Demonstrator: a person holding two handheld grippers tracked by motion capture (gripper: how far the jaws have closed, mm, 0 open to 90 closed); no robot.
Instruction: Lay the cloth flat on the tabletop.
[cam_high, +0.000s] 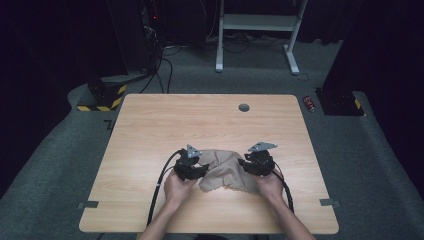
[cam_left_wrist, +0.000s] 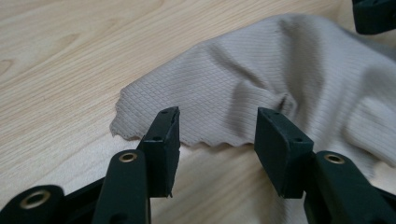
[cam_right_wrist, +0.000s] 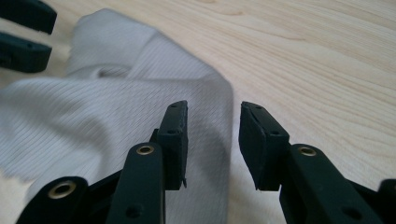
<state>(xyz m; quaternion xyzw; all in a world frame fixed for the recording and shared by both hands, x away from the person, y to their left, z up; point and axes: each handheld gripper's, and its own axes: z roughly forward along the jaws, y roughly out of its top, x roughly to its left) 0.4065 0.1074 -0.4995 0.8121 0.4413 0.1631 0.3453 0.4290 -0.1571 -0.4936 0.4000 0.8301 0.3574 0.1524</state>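
A pale wood table (cam_high: 150, 130) stands in a dark room. On it, the left gripper (cam_left_wrist: 217, 135) has its jaws apart with nothing between them, just short of the scalloped hem of a beige cloth (cam_left_wrist: 261, 84). The right gripper (cam_right_wrist: 212, 137) is likewise parted, over the cloth's other edge. The cloth lies rumpled between the two at the near middle of the table. It looks light, limp and thin, so I'd pinch it at the corners or hem.

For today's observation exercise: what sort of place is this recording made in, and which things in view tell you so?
Probably a lab or recording studio, not a home. A plain wooden table stands alone on grey carpet, ringed by dark curtains, with cables trailing over the floor and a hazard-striped base beside it.
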